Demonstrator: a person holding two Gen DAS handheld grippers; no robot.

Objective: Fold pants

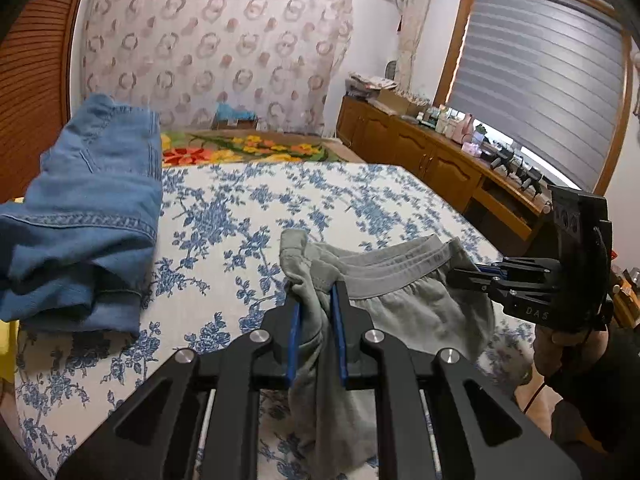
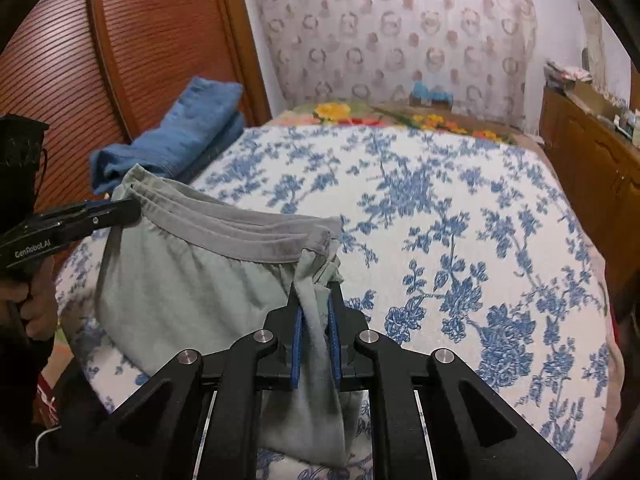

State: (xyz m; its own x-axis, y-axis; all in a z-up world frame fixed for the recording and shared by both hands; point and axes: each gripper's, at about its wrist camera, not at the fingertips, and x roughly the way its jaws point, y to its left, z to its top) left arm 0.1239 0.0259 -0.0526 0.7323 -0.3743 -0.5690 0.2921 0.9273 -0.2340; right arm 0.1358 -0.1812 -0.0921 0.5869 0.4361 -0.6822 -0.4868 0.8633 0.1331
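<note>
Grey pants (image 1: pixel 404 300) with a darker elastic waistband are held up over the bed, waistband stretched between both grippers. My left gripper (image 1: pixel 316 292) is shut on one bunched end of the waistband. My right gripper (image 2: pixel 314 300) is shut on the other end; it also shows in the left wrist view (image 1: pixel 460 274). The pants (image 2: pixel 192 288) hang down folded in layers, and the left gripper (image 2: pixel 128 208) pinches the far corner in the right wrist view. The legs hang below, partly hidden by the gripper bodies.
The bed has a white cover with blue flowers (image 1: pixel 280 200). Folded blue jeans (image 1: pixel 92 208) lie at the bed's left side by a wooden headboard (image 2: pixel 120 40). A wooden cabinet (image 1: pixel 440 160) with clutter stands along the right wall under a window blind.
</note>
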